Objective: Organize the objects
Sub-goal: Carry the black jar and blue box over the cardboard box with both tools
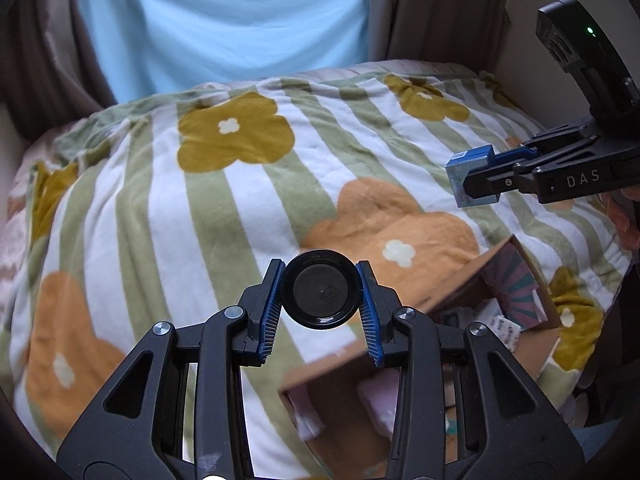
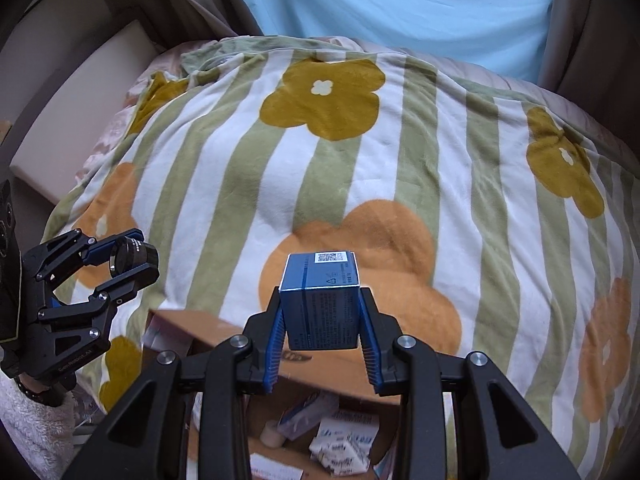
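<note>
Left wrist view is showing the left tongs (image 1: 320,300) clamping a round black plastic jar (image 1: 319,294) and the right tongs (image 1: 476,184) clamping a small blue cardboard box (image 1: 460,178) above the flowered blanket (image 1: 160,200), each risking slippage through narrow pad contact.

**Blue carton in my grip above the open box**

My right gripper (image 2: 320,316) has its blue ribbed pads clamped on a small blue cardboard carton (image 2: 319,300), a printed code on its far face. Below me sits an open brown cardboard box (image 2: 208,328) holding white packets. Ahead spreads a green-striped fleece blanket with orange and mustard flowers (image 2: 360,140). Off to my left, my left gripper (image 2: 134,266) grips a short black cylindrical jar (image 2: 136,258).
</note>
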A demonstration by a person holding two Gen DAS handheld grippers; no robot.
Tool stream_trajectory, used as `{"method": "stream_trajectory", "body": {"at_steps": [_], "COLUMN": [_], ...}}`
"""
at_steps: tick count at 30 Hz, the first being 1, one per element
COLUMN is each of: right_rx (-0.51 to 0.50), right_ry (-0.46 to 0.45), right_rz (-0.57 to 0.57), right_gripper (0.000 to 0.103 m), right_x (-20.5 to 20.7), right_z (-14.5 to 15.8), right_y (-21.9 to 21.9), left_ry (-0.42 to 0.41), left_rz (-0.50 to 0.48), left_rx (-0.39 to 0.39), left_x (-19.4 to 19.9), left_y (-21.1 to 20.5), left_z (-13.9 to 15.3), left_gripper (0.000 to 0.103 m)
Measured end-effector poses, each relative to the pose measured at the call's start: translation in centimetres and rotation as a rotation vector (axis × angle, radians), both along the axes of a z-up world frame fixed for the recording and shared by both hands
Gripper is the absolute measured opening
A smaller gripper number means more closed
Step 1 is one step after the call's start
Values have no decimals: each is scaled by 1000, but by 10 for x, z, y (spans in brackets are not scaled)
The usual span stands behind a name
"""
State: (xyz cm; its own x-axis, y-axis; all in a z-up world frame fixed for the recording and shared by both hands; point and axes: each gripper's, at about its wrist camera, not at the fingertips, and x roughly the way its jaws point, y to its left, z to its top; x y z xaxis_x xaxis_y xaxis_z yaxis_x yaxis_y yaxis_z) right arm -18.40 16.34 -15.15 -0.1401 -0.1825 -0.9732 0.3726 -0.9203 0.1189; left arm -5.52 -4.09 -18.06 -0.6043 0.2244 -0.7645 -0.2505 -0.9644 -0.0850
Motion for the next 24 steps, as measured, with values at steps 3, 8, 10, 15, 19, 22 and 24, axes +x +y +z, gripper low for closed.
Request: {"method": "stream_trajectory", "body": {"at_steps": [3, 8, 10, 15, 19, 22, 24], "right_rx": [-2, -9, -14, -47, -48, -18, -29], "right_ry": [-3, -32, -44, -93, -101, -90, -100], "right_rz": [25, 50, 60, 58, 67, 89, 91], "right_gripper": [31, 31, 31, 31, 31, 31, 31], "right_x": [20, 52, 62, 87, 102, 110, 110], "right_z": [5, 1, -3, -18, -33, -45, -54], "right_y": [3, 7, 7, 5, 0, -3, -3], "left_ry": [-33, -63, -74, -114, -144, -159, -167], "left_rz": [48, 107, 138, 225, 265, 297, 307], "left_rx": [19, 7, 1, 12, 21, 10, 19], "left_x": [26, 64, 76, 100, 111, 117, 119], "left_y": [1, 5, 7, 14, 24, 27, 27], "left_z": [-3, -12, -18, -40, -60, -74, -80], "left_gripper": [32, 32, 32, 32, 32, 32, 32]}}
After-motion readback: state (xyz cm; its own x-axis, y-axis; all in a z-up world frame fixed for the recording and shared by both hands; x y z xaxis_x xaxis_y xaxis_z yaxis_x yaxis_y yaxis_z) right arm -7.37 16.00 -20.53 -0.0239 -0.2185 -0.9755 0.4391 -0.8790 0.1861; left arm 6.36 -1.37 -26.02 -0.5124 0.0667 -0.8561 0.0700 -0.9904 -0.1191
